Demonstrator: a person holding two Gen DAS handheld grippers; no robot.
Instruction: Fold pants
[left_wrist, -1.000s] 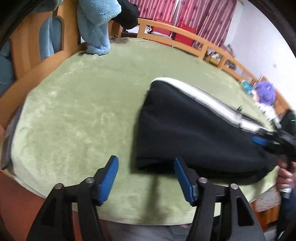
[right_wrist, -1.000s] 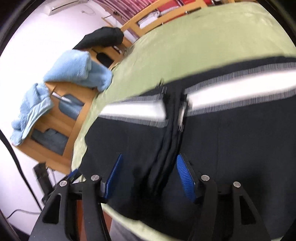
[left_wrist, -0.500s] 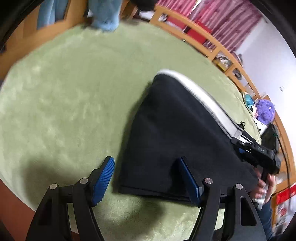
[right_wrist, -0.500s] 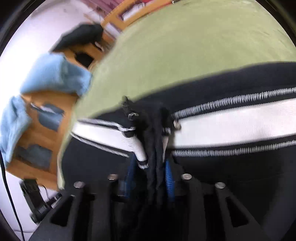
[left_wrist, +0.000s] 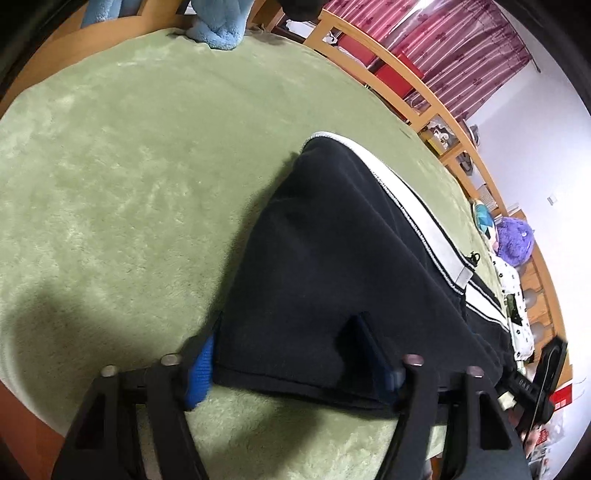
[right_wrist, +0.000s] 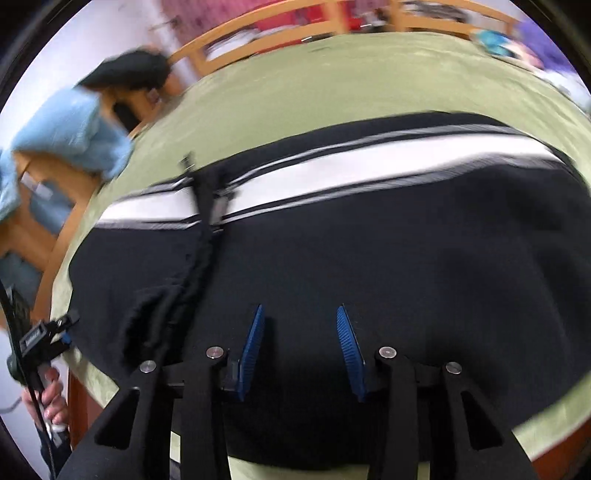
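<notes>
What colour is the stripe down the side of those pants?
White, edged with thin grey lines, on black pants; the stripe shows sharpest in the left wrist view.

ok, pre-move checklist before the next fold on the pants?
1. Left tool astride the pants hem corner: ok; jaws closing, fabric between them.
2. Left grip secure: cannot tell, far pad hidden by cloth.
3. Right tool holding fabric: not ok; jaws opening, pads clear above the cloth.
4. Pants flat, white stripe straight: ok, apart from a bunched ridge near the middle.
5. Green blanket beside the pants free for folding: ok.
</notes>
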